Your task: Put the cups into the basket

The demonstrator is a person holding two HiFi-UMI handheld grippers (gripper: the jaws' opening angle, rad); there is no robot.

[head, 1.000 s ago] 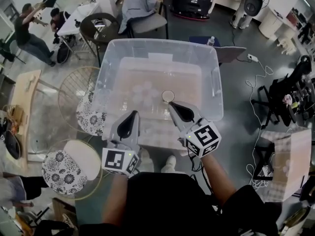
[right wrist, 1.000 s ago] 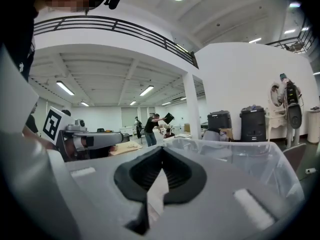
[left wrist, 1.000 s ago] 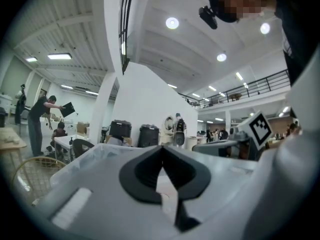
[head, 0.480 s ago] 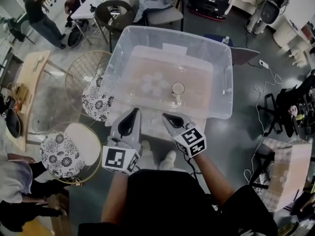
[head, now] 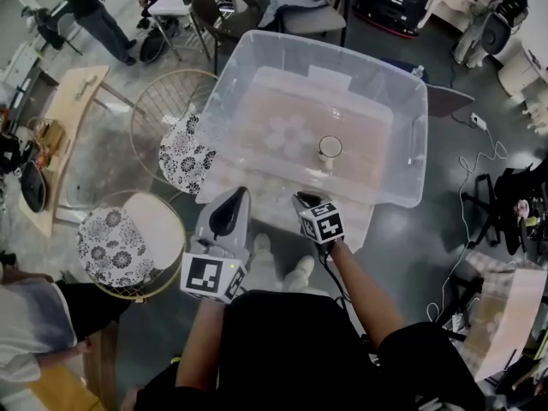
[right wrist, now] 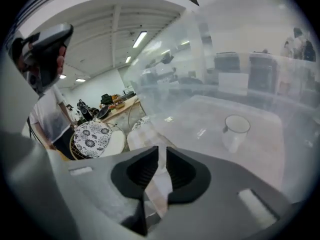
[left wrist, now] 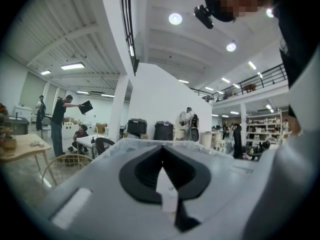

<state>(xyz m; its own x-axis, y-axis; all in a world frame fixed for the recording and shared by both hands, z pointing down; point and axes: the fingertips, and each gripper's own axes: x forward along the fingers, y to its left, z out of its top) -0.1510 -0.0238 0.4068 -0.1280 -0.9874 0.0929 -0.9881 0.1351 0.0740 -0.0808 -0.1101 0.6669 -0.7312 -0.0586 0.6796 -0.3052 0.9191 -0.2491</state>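
Already one clear cup [head: 330, 148] stands upright inside the basket [head: 342, 54], mouth up. It is in the basket's right half, well in from the near wall.

The right gripper [head: 301, 198] sits just outside that near wall, tilted down and in toward the basket. Its jaws have just been opening and stand a narrow slit apart, with nothing between them. From this claw the cup lies ahead and a little to the right, beyond the clear wall, with its long axis vertical.

The left gripper [head: 234, 195] is also outside the near wall, toward the basket's left. It is held level, with its tips together and empty. It is the farther of the two from the cup.

Faint pale rounds [head: 287, 135] show on the basket's floor, left of the cup. Whether they are more cups I cannot tell.

No cup shows outside the basket, so I judge this one delivered. Any next reach would turn on finding another cup. For anything near the basket's right half, the right claw looks better placed, since it is nearer and partly open.
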